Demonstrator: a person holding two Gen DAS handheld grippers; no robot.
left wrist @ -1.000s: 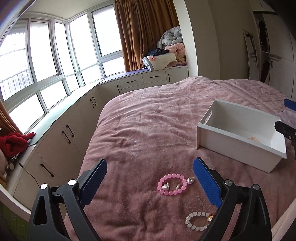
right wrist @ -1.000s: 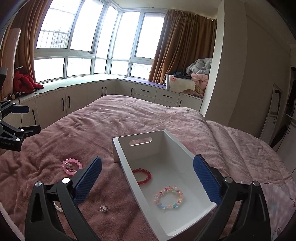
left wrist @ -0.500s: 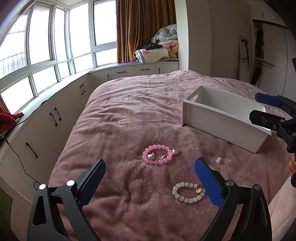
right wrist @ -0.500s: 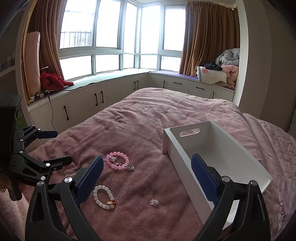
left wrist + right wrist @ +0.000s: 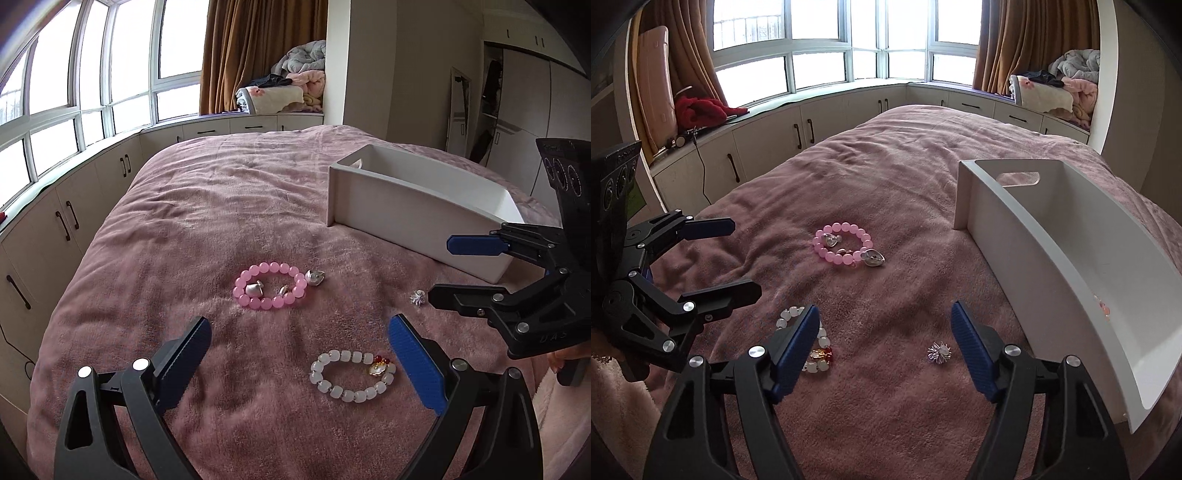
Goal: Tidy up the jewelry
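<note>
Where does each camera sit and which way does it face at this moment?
Left wrist: on the left gripper, angled down at the white bead bracelet; its own open fingers show, and the right gripper.
Right wrist: on the right gripper, angled down at the silver charm; its fingers have just been closing, nothing between them.
Shared: pink bead bracelet, white bin.

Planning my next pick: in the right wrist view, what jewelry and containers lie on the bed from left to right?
White bead bracelet with a gold and red charm → pink bead bracelet with silver heart charms → small silver spiky brooch → white plastic bin with a cut-out handle.
</note>
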